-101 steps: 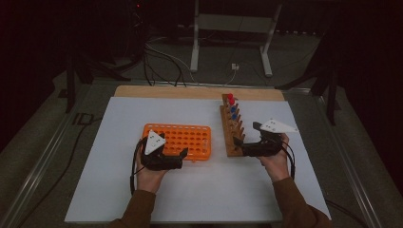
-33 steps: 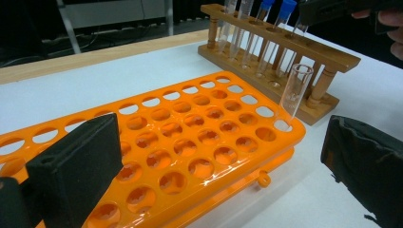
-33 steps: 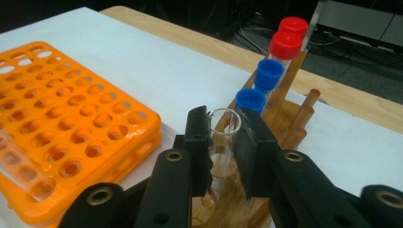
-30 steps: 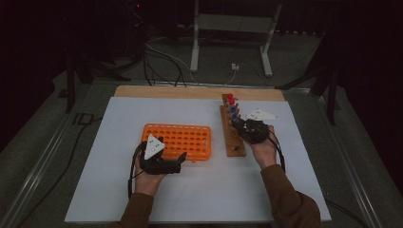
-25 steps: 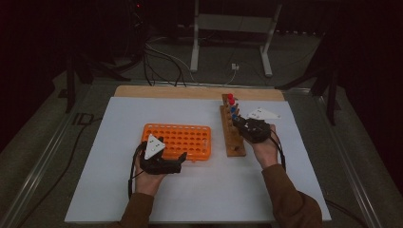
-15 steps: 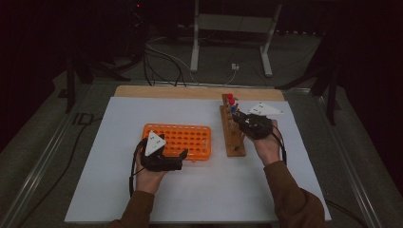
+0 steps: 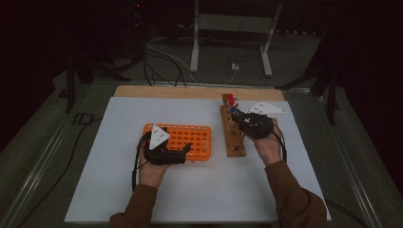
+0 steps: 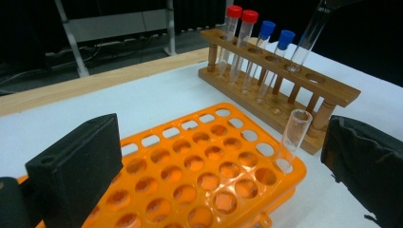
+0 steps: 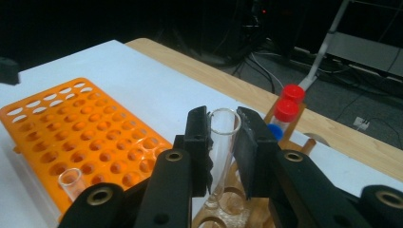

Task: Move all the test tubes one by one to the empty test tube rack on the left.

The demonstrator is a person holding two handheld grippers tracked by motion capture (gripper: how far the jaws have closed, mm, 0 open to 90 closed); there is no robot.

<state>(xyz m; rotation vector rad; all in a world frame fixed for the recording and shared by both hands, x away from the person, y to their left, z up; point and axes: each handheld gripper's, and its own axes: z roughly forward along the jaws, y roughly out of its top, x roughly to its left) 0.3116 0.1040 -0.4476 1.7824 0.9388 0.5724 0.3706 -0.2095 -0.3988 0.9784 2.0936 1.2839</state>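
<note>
Right gripper [image 9: 222, 142]: jaws clamped on an uncapped glass tube [image 9: 219, 156], gripping it just below the rim; the tube's foot sits in a hole of the wooden rack [image 7: 233, 133], and the tube leans slightly. In the left gripper view the same tube [image 8: 311, 35] rises at a slant from the rack's top bar.

Left gripper [image 7: 183, 153]: jaws spread wide, nothing between them; it rests at the near edge of the orange rack [image 7: 183, 140].

Wooden rack: stands on the white table sheet [image 7: 119, 190], just right of the orange rack; it carries two red-capped tubes [image 8: 237, 33] at its far end and two blue-capped tubes [image 8: 271, 47] next to them.

Orange rack: one open tube [image 8: 291, 137] stands upright in a corner hole nearest the wooden rack.

Change, against 3.4 s ago: the right hand [image 7: 267, 142] has moved forward from the wooden rack's near end to its middle, beside the blue caps.

Change, against 0.5 s ago: the right gripper's place is nearly the same; the left gripper has not shifted from the orange rack.
</note>
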